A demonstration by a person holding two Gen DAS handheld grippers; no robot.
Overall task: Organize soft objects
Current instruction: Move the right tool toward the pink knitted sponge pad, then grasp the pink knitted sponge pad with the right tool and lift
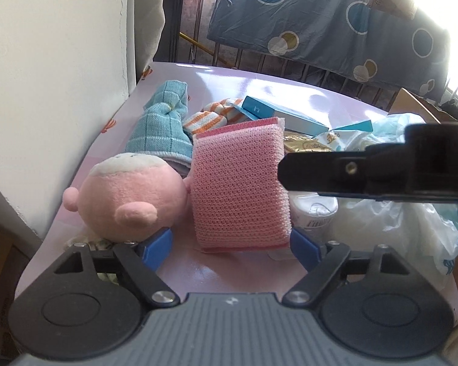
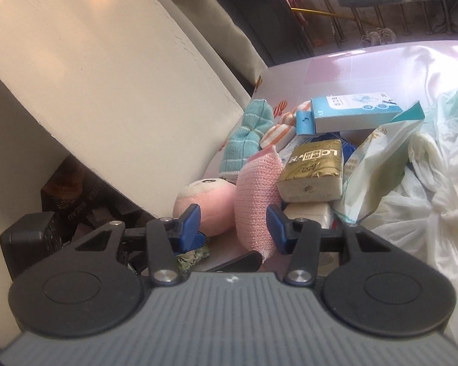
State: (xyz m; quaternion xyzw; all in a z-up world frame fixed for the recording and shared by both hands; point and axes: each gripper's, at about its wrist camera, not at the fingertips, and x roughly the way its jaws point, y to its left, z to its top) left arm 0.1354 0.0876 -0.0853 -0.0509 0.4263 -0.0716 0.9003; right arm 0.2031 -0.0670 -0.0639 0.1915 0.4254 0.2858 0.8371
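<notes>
A pink mesh sponge (image 1: 239,186) stands on edge on the pink table (image 1: 259,82). A pink plush toy (image 1: 128,195) lies left of it, touching it. A teal checked cloth (image 1: 165,125) and an orange-striped cloth (image 1: 210,116) lie behind. My left gripper (image 1: 230,245) is open, its blue fingertips (image 1: 157,247) at either side of the sponge's near end. My right gripper (image 2: 233,228) is open above the sponge (image 2: 256,201), beside the plush toy (image 2: 207,207). The right gripper's body (image 1: 381,167) crosses the left wrist view.
Blue boxes (image 2: 351,113), a gold packet (image 2: 314,164), a white tub (image 1: 314,210) and plastic bags (image 2: 412,189) crowd the table's right side. A cream wall (image 1: 61,76) borders the left edge. A spotted blue sheet (image 1: 336,15) hangs behind.
</notes>
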